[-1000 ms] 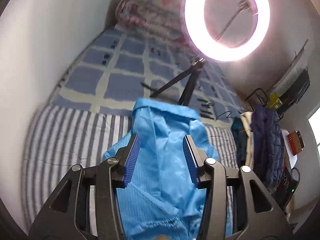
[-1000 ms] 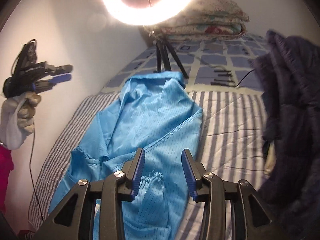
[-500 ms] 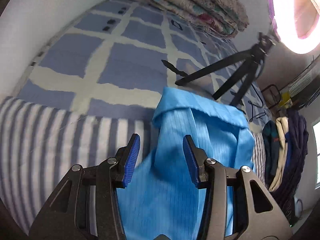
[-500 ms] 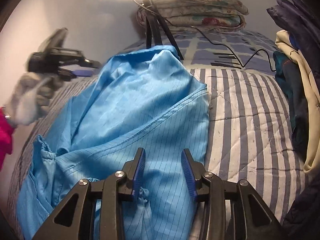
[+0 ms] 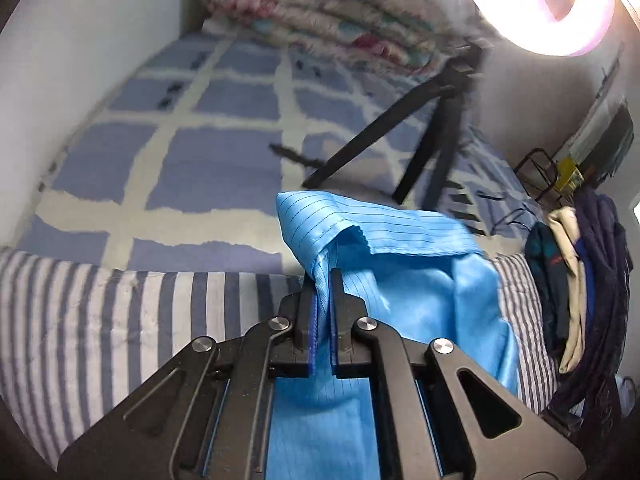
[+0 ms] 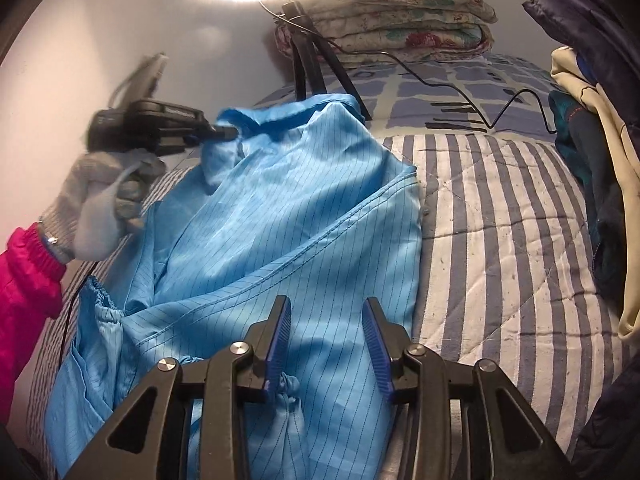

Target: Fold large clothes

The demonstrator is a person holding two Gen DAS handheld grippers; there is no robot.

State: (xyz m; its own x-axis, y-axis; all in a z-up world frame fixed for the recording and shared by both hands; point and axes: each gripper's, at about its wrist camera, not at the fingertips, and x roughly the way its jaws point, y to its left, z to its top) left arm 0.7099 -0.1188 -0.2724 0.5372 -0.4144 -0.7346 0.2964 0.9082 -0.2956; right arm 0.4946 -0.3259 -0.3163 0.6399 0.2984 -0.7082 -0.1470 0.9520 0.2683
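A large light-blue pinstriped garment (image 6: 288,216) lies spread on the striped bed cover (image 6: 500,232). My left gripper (image 5: 321,292) is shut on the garment's fabric (image 5: 400,280) just below its collar edge, at the far end of the garment. In the right wrist view the left gripper (image 6: 224,133) shows at the left, pinching that collar corner, held by a grey-gloved hand. My right gripper (image 6: 326,328) is open, hovering above the near lower part of the garment with nothing between its pads. An elastic cuff (image 6: 100,304) lies at the left.
A black tripod (image 5: 432,136) with a ring light (image 5: 560,8) stands just behind the collar. A folded floral quilt (image 6: 400,20) lies at the bed's head on a blue checked blanket (image 5: 192,152). Dark clothes (image 6: 592,128) are piled on the right. A black cable (image 6: 480,108) crosses the blanket.
My left gripper has moved forward to the collar end and shut on the fabric. My right gripper has come lower and closer over the garment, still open.
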